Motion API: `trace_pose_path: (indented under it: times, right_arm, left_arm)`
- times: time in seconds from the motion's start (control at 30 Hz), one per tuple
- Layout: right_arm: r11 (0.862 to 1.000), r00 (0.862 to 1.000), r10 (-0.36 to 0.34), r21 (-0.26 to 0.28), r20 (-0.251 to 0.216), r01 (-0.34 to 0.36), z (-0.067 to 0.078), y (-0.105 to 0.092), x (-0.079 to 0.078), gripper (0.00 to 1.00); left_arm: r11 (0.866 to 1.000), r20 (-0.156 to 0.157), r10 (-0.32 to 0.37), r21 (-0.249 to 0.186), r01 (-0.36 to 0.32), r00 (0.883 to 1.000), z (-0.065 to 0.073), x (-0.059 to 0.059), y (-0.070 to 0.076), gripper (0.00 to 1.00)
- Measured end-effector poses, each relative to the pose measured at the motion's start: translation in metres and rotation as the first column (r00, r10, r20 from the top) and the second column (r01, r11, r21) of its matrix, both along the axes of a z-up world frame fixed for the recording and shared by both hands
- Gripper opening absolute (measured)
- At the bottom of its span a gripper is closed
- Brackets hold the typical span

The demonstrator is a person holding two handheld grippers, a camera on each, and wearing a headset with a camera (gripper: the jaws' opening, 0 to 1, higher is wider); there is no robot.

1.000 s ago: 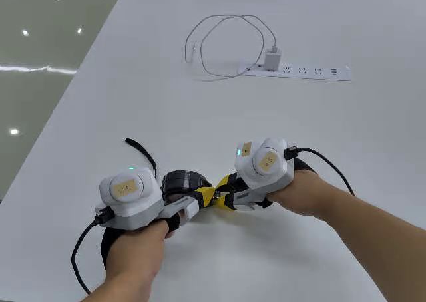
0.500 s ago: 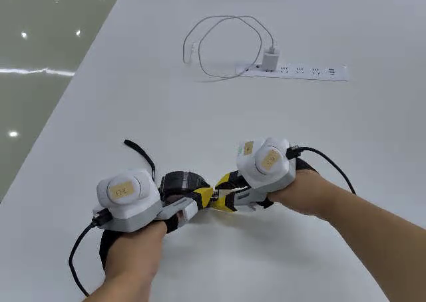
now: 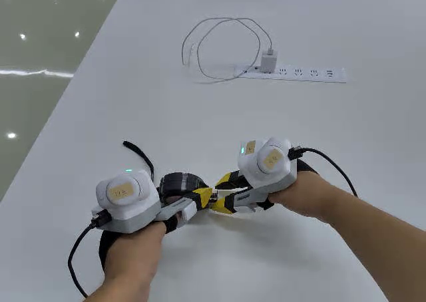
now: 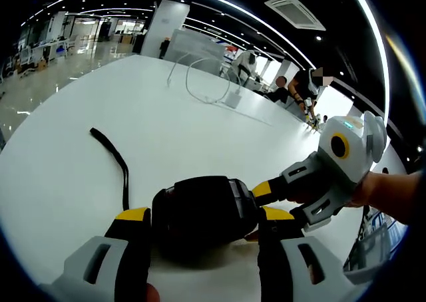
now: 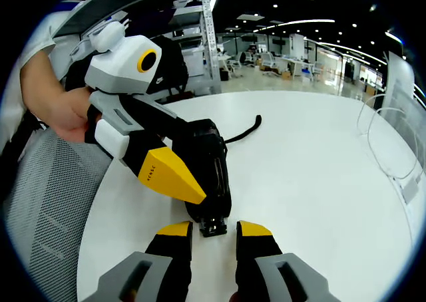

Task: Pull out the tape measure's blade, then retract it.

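Gripping the black tape measure (image 4: 200, 209) from both sides, the left tool (image 4: 203, 232) has its yellow-tipped jaws closed against the case, low over the white worktop (image 3: 200, 116). The right tool (image 5: 214, 239) meets it nose to nose. Its jaws stand a little apart, with the blade's end (image 5: 213, 227) at the case mouth between the tips, and I cannot tell whether they pinch it.

In the right gripper view, one yellow tip of the left tool lies across the near side of the case and hides part of it. In the head view the two tools and the hands crowd the tape measure, so little more than its top shows between them.

A black strap (image 3: 136, 155) trails from the case across the worktop, away from the person. Far back, well apart from the work, lies a white power strip (image 3: 306, 72) with a charger (image 3: 269, 60) plugged in, and a white cable (image 3: 219, 42) loops beside it. Beyond the worktop's left edge is glossy grey floor (image 3: 40, 62).
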State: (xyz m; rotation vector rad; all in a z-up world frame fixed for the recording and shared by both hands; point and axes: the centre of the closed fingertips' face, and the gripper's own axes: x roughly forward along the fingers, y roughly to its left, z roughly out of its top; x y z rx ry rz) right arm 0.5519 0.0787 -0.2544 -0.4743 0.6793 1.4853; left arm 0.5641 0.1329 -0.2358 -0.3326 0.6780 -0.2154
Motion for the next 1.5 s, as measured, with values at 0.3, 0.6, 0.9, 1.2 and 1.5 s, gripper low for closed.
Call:
trace_pose_path:
  times: [0.3, 0.6, 0.9, 1.2, 1.5]
  right_arm:
    - [0.999, 0.999, -0.033, 0.022, 0.002, 0.033, 0.007, -0.002, 0.000, 0.28]
    - [0.998, 0.998, -0.061, 0.028, 0.016, 0.060, 0.009, -0.006, -0.001, 0.34]
    - [0.991, 0.992, -0.119, 0.068, 0.032, 0.116, 0.022, -0.017, -0.001, 0.37]
    - [0.981, 0.984, -0.173, 0.095, 0.038, 0.168, 0.031, -0.030, -0.007, 0.44]
    - [0.965, 0.970, -0.240, 0.115, 0.022, 0.236, 0.036, -0.045, -0.013, 0.52]
  left_arm:
    - [1.000, 0.018, 0.000, -0.025, 0.000, 1.000, 0.005, -0.003, 0.003, 0.65]
    - [0.999, 0.039, -0.044, -0.007, 0.044, 0.998, 0.010, -0.007, 0.003, 0.66]
    - [0.994, 0.087, -0.111, 0.032, 0.108, 0.990, 0.019, -0.013, 0.010, 0.67]
    - [0.981, 0.118, -0.185, 0.080, 0.176, 0.976, 0.027, -0.025, 0.015, 0.68]
    - [0.953, 0.105, -0.280, 0.154, 0.262, 0.954, 0.024, -0.046, 0.018, 0.69]
